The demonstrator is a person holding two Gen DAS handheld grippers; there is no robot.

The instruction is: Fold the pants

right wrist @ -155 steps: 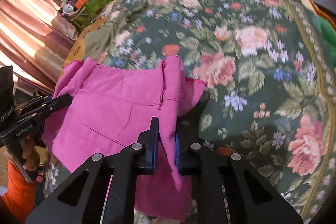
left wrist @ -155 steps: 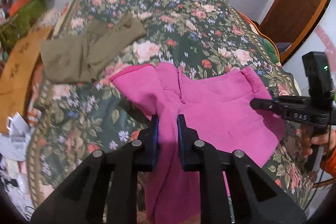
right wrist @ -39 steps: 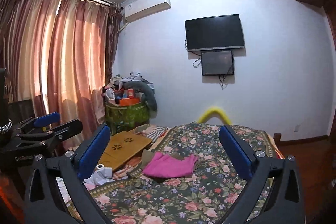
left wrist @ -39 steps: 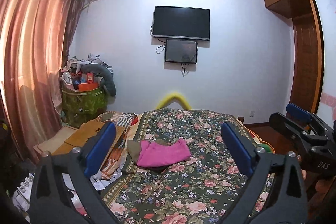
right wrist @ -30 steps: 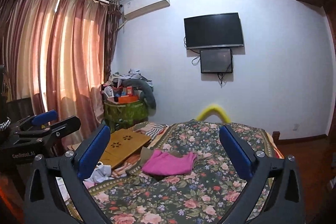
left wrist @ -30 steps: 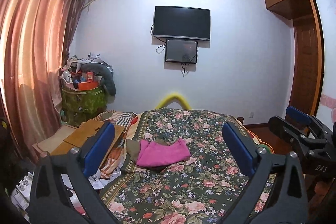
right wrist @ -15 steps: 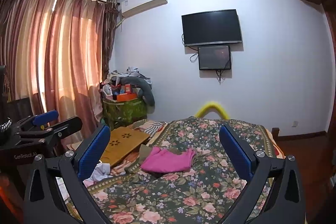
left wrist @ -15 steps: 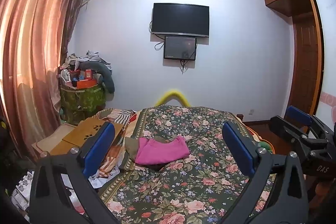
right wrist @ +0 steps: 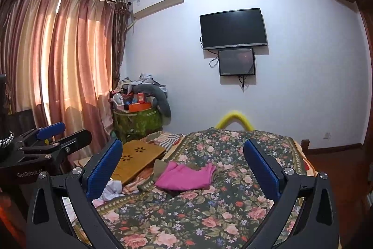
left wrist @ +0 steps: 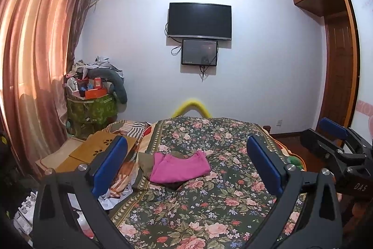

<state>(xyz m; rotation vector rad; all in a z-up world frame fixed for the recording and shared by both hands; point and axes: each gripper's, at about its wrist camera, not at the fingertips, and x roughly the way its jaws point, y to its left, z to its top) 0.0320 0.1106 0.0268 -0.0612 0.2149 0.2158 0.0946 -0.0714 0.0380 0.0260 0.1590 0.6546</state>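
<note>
Daylight glows orange-pink through the closed curtains [right wrist: 70,67] at nine o'clock, the brightest patch in both views. The back wall [left wrist: 256,57] is evenly lit with a cool violet cast. Fisheye bending bows the ceiling line and curtain rail; black vignette fills the corners. A yellow arch [left wrist: 191,106] behind the bed looks soft and smeared. The television [right wrist: 233,28] shows no glare.

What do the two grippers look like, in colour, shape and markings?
Both are matte black plastic frames with cut-out openings and silver screw heads. The left gripper and the right gripper each have two angled jaws lined with blue textured pads. Seen from the side, the right one reads "DAS", the left "GenRobot.AI", in white.
</note>
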